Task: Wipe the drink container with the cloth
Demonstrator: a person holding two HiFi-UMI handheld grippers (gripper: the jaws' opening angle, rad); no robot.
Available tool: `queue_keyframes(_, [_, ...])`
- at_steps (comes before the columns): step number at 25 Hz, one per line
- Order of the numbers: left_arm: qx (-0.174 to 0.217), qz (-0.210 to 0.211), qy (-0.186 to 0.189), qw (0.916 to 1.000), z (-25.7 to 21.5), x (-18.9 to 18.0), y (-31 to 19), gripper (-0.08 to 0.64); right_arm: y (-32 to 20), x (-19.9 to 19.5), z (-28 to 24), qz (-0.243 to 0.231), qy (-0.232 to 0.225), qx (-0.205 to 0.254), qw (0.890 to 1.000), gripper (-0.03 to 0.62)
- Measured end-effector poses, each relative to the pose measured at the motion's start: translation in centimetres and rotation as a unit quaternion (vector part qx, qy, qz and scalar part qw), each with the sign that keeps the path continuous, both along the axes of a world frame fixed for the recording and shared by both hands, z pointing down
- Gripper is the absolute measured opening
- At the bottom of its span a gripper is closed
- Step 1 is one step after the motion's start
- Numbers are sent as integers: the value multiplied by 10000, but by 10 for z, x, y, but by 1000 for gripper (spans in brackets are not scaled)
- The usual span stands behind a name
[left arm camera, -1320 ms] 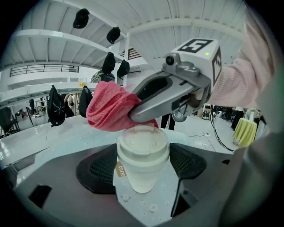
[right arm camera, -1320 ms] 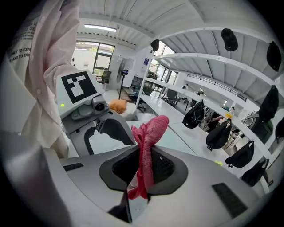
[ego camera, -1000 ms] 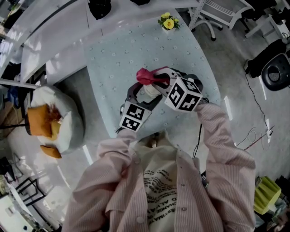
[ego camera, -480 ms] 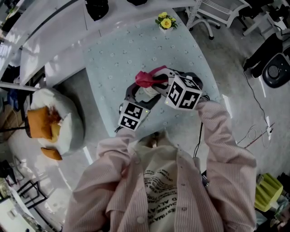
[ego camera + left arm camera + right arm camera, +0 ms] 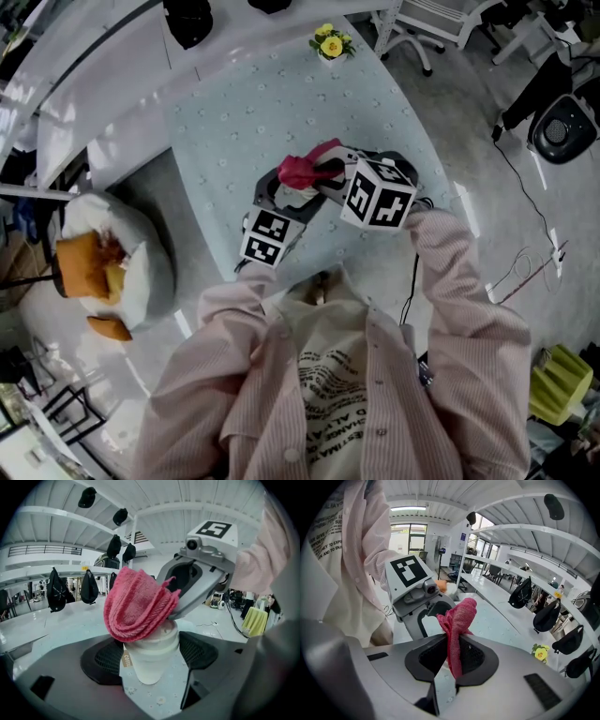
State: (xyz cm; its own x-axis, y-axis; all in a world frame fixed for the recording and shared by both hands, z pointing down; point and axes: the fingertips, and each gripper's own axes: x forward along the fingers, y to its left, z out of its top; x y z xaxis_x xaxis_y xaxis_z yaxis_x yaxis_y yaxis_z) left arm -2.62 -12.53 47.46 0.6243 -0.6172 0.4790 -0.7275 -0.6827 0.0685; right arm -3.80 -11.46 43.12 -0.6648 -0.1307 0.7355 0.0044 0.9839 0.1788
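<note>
L gripper (image 5: 149, 656) clamps cup (image 5: 150, 667), R gripper (image 5: 452, 656) clamps cloth (image 5: 457, 620) atop it; floral tablecloth (image 5: 244, 122), white shelves (image 5: 525, 541).

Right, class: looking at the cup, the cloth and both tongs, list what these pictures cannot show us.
Top of the cup: left gripper view, the cloth covers it.
Cup's print: left gripper view, mostly turned away past the left gripper's tongs.
Cup body: head view, mostly under the cloth and the right gripper.
Cup: right gripper view, behind the cloth pinched in the tongs.
Contents: no view looks inside.
</note>
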Motion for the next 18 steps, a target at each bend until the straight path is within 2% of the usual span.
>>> queue_keyframes(18, [-51,145,175,9997,2,-1,0,353,30,19,1,517,-109,-411,9978,54])
